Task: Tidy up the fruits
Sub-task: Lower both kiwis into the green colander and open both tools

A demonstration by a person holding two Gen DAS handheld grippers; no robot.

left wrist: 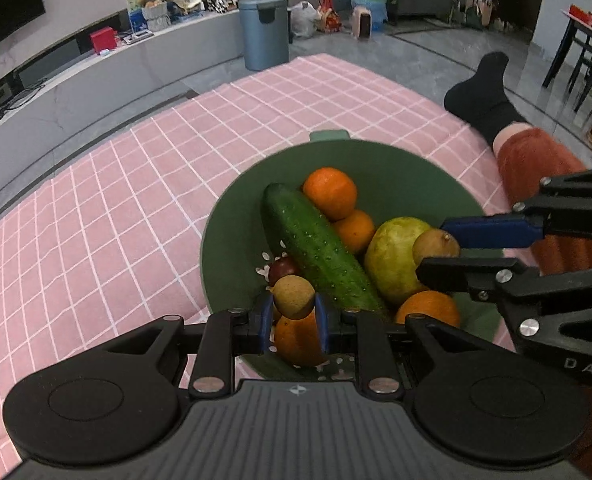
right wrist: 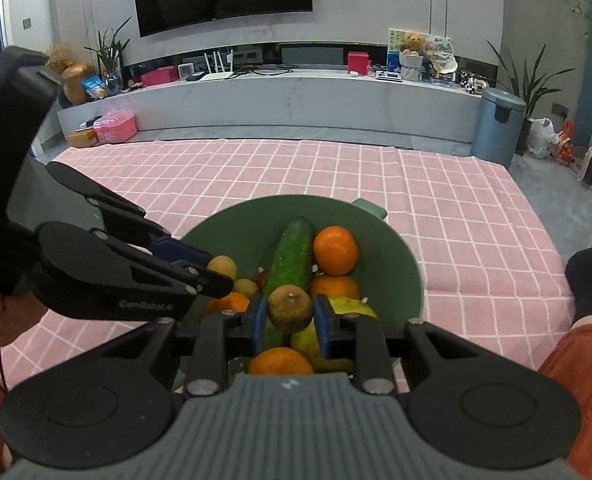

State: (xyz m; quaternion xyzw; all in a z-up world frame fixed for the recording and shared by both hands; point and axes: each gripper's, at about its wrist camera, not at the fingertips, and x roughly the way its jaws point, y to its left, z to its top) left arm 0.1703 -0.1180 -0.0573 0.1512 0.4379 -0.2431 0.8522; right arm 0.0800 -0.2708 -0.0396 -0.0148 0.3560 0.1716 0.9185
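Pink checked cloth (left wrist: pixel 96 220) covers the surface, with a TV wall and long shelf beyond; a green bowl (left wrist: pixel 395 168) sits on the cloth near the person, whose sock and orange trouser leg show at the right.

Going left to right: the left gripper (left wrist: pixel 294 322) is clamped on a small tan fruit (left wrist: pixel 294 297) and hangs over the bowl's near left side; the right gripper (right wrist: pixel 290 322) is clamped on a browner round fruit (right wrist: pixel 290 308) over the near right side; both fruits are off the pile, pinched between blue pads.

Risks, as I judge them: each fruit is round and held only at its sides, so a tilt or a knock could squeeze it out; the two grippers hang near each other over one bowl, so they could collide; a fruit let go from this height could bounce off the heap and roll onto the cloth; too much squeeze could bruise soft skin.

Inside the bowl: a small dark red fruit (left wrist: pixel 282 268) at the left; a cucumber (left wrist: pixel 315 248) lying diagonally; oranges (left wrist: pixel 329 192) at the far side and more near; a yellow-green pear (left wrist: pixel 391 260) at the right; some white bits are scattered on the bottom.
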